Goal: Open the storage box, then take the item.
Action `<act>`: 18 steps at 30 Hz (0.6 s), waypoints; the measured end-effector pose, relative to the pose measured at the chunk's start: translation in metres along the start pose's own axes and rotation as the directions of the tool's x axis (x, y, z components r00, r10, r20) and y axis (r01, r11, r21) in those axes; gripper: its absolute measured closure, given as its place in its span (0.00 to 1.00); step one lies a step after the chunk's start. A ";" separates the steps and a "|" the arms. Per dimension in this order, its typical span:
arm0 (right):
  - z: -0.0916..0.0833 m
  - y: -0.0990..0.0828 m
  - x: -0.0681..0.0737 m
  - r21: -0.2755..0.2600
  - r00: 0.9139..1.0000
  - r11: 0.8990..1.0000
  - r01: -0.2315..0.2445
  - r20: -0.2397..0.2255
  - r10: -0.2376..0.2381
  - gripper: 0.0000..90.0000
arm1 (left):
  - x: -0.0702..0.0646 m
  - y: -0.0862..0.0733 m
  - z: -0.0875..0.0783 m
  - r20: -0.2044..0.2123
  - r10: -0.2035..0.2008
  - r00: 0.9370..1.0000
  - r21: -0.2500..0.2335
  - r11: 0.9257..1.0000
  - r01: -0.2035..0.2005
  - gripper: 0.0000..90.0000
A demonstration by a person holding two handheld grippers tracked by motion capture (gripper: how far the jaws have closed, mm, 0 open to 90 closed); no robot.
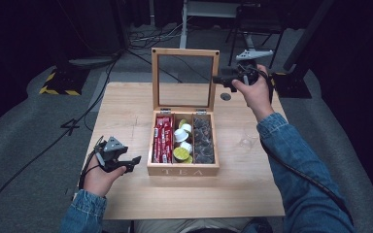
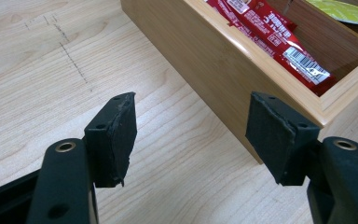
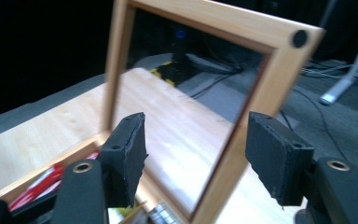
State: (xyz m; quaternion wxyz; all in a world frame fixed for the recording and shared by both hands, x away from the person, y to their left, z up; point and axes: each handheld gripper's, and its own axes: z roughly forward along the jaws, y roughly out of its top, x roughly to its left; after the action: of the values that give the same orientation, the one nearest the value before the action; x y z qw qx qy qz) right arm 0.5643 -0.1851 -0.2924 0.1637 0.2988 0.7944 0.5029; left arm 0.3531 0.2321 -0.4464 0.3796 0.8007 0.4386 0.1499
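A wooden tea box point(image 1: 182, 171) stands at the table's middle with its glass lid point(image 1: 185, 52) raised upright. Inside lie red packets point(image 1: 162, 138), white and green pods point(image 1: 182, 141) and dark packets point(image 1: 203, 141). My left gripper point(image 1: 135, 162) rests just left of the box's front corner, open and empty. In the left gripper view its pads point(image 2: 116, 135) flank bare table beside the box wall point(image 2: 223, 60) and the red packets point(image 2: 270, 39). My right gripper point(image 1: 217, 79) hovers open by the lid's upper right corner. In the right gripper view the lid frame point(image 3: 279, 60) stands just beyond the jaws, untouched.
A small clear object point(image 1: 247, 141) sits on the table point(image 1: 126, 102) right of the box, and a dark round spot point(image 1: 226, 96) lies near the lid's right. Cables and a stand with a yellow-black base point(image 1: 60, 82) are on the floor behind.
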 end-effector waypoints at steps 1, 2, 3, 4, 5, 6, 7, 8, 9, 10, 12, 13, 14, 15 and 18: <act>-0.005 -0.001 0.005 -0.002 1.000 1.000 0.009 -0.017 -0.009 0.42 | 0.000 0.000 0.000 0.000 -0.001 1.000 -0.001 1.000 0.001 0.38; -0.007 -0.003 0.008 -0.003 0.999 1.000 0.016 -0.028 -0.016 0.42 | -0.001 0.000 -0.001 -0.001 0.000 1.000 -0.001 1.000 0.000 0.38; -0.010 -0.004 0.013 -0.004 0.999 1.000 0.022 -0.042 -0.023 0.42 | -0.001 0.001 -0.001 -0.001 0.005 1.000 0.000 1.000 -0.005 0.38; -0.013 -0.006 0.017 -0.003 0.998 1.000 0.031 -0.055 -0.031 0.41 | -0.001 0.001 -0.001 -0.003 0.006 1.000 0.001 1.000 -0.006 0.38; -0.017 -0.009 0.023 0.001 0.997 0.999 0.040 -0.067 -0.040 0.40 | -0.001 0.000 -0.001 -0.004 0.004 1.000 0.002 1.000 -0.004 0.38; -0.019 -0.012 0.027 0.004 0.996 0.999 0.049 -0.075 -0.048 0.40 | -0.001 0.000 -0.001 -0.004 0.005 1.000 0.006 1.000 -0.005 0.38; -0.020 -0.016 0.032 0.008 0.995 0.998 0.057 -0.087 -0.056 0.39 | 0.000 -0.001 -0.001 -0.003 0.005 1.000 0.009 1.000 -0.005 0.38; -0.022 -0.020 0.037 0.014 0.993 0.998 0.064 -0.096 -0.063 0.39 | 0.000 -0.001 0.000 -0.002 0.001 1.000 0.010 1.000 -0.001 0.38; -0.022 -0.023 0.039 0.020 0.993 0.998 0.067 -0.102 -0.065 0.39 | 0.000 -0.002 0.000 -0.004 -0.001 1.000 0.015 1.000 0.001 0.38; -0.023 -0.027 0.042 0.026 0.992 0.997 0.073 -0.108 -0.070 0.38 | 0.000 -0.003 0.000 -0.007 0.002 1.000 0.013 1.000 -0.002 0.38; -0.024 -0.033 0.047 0.036 0.988 0.996 0.085 -0.136 -0.080 0.35 | 0.001 -0.004 0.000 -0.004 0.002 1.000 0.023 1.000 -0.002 0.38; -0.024 -0.036 0.049 0.038 0.987 0.996 0.080 -0.143 -0.074 0.36 | 0.001 -0.005 0.000 -0.006 0.001 1.000 0.028 1.000 -0.001 0.37; -0.023 -0.039 0.052 0.040 0.987 0.996 0.076 -0.144 -0.069 0.37 | 0.001 -0.005 0.001 -0.006 0.000 1.000 0.033 0.999 0.000 0.37; -0.023 -0.042 0.054 0.044 0.988 0.996 0.072 -0.143 -0.065 0.37 | 0.001 -0.007 0.001 -0.008 0.001 1.000 0.036 0.999 0.000 0.37; -0.020 -0.051 0.059 0.073 0.988 0.995 0.072 -0.143 -0.061 0.41 | 0.001 -0.009 0.003 -0.015 0.014 1.000 0.071 0.997 -0.013 0.36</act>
State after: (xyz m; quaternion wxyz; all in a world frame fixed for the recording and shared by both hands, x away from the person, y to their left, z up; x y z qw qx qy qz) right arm 0.4918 -0.1771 -0.3271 0.1124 0.2423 0.8324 0.4856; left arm 0.3501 0.2339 -0.4548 0.3467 0.8154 0.4412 0.1428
